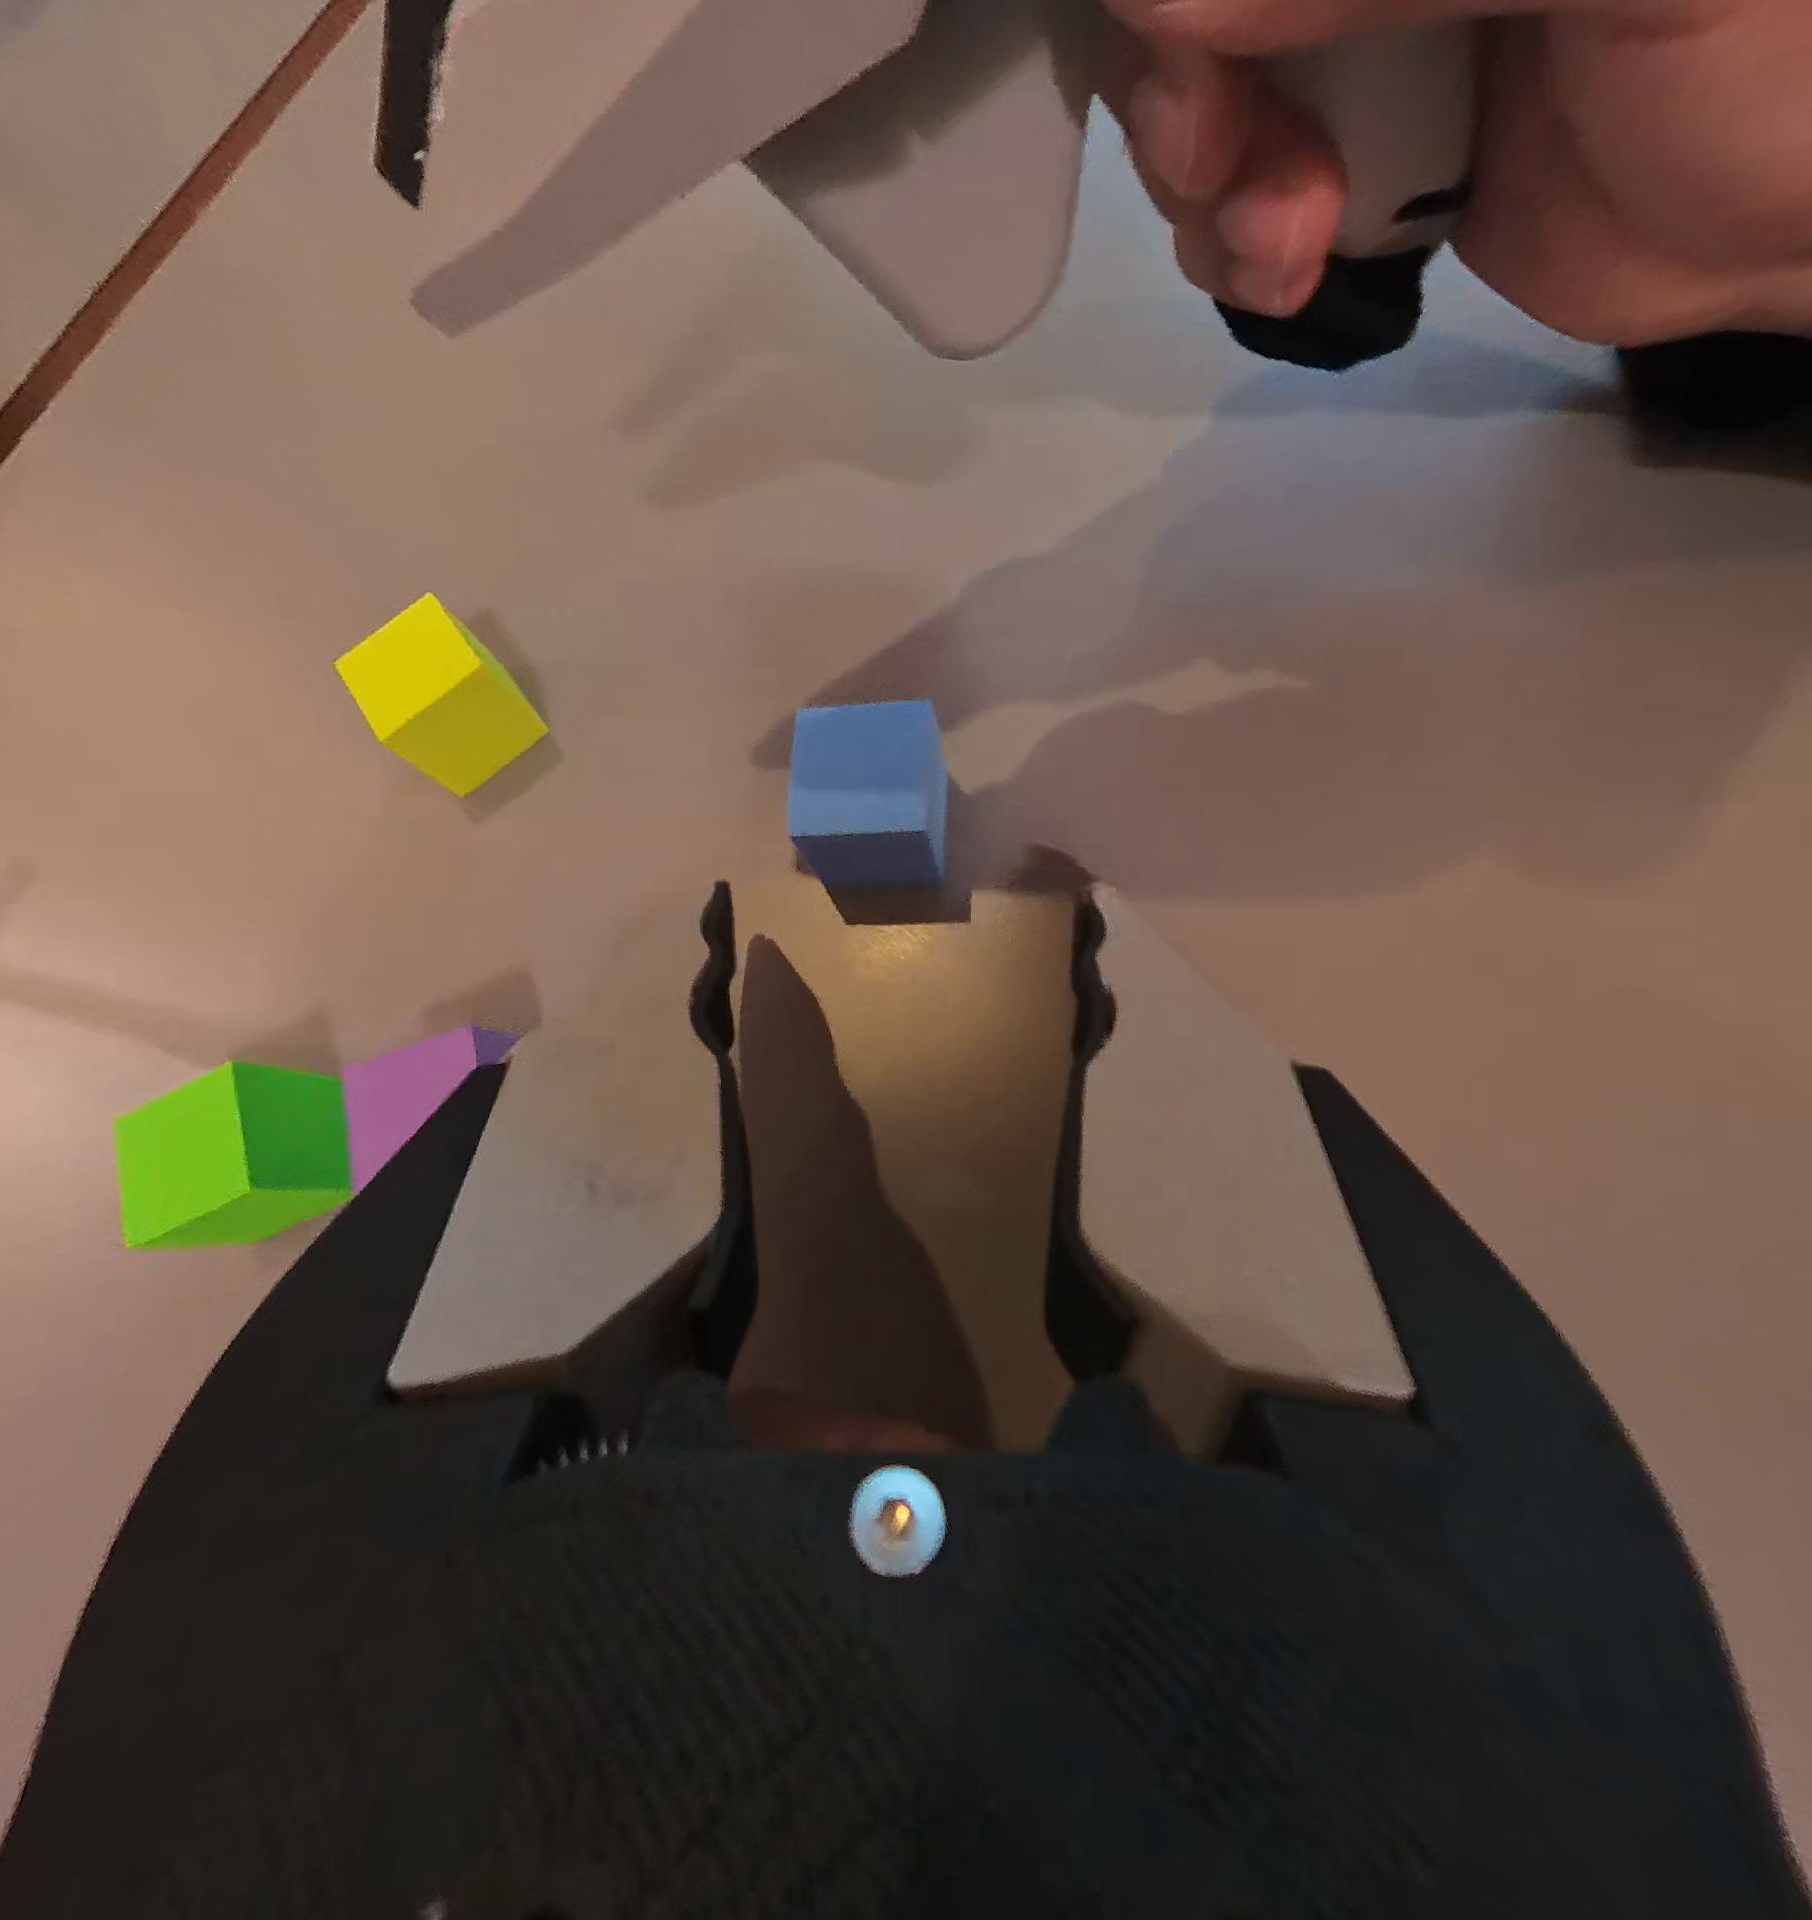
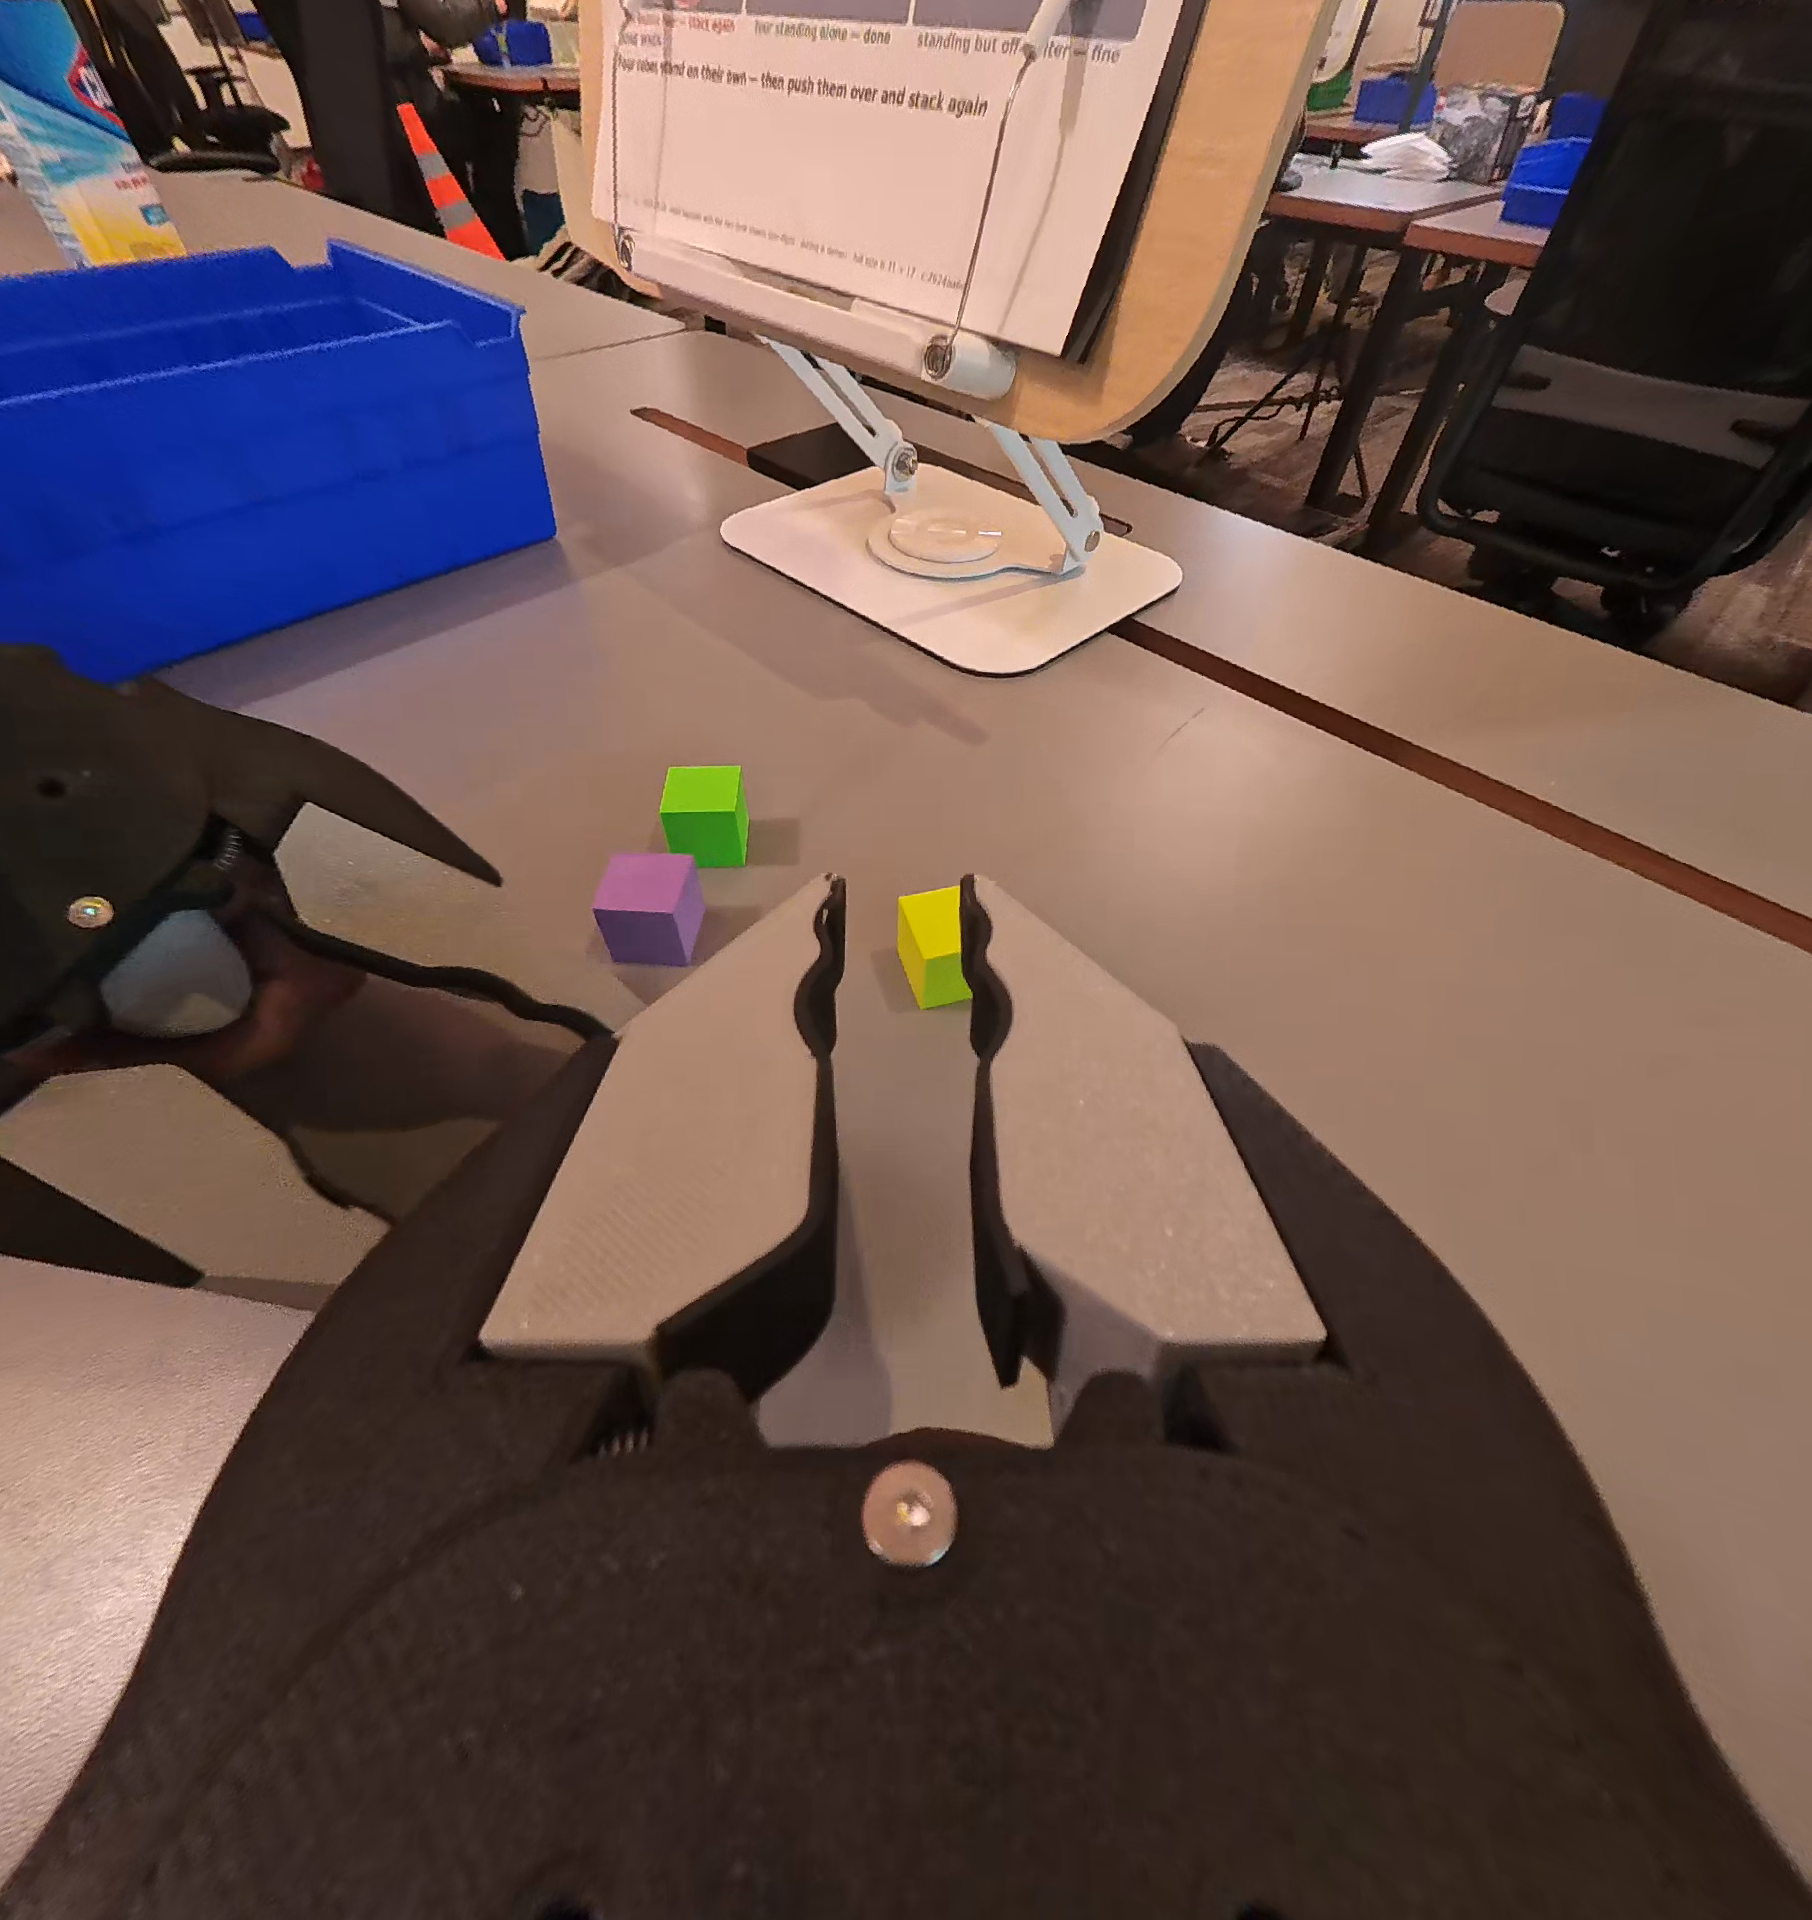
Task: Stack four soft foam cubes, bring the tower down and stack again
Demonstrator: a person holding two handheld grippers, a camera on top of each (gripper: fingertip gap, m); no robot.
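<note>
— Can you see all of the purple cube point(image 1: 414, 1086)?
— No. In the left wrist view the left gripper point(image 1: 900, 899) hides its near side, right beside the green cube point(image 1: 227, 1148).
— And the yellow cube point(image 2: 931, 943)?
— In the right wrist view a finger point(image 2: 1078, 1101) covers its right side. The blue bin point(image 2: 227, 436), far behind the purple cube, is cut off.

Grey table point(image 2: 1297, 831), blue bin point(image 2: 237, 457), white document stand point(image 2: 954, 582), black chair point(image 2: 1660, 416)
</note>
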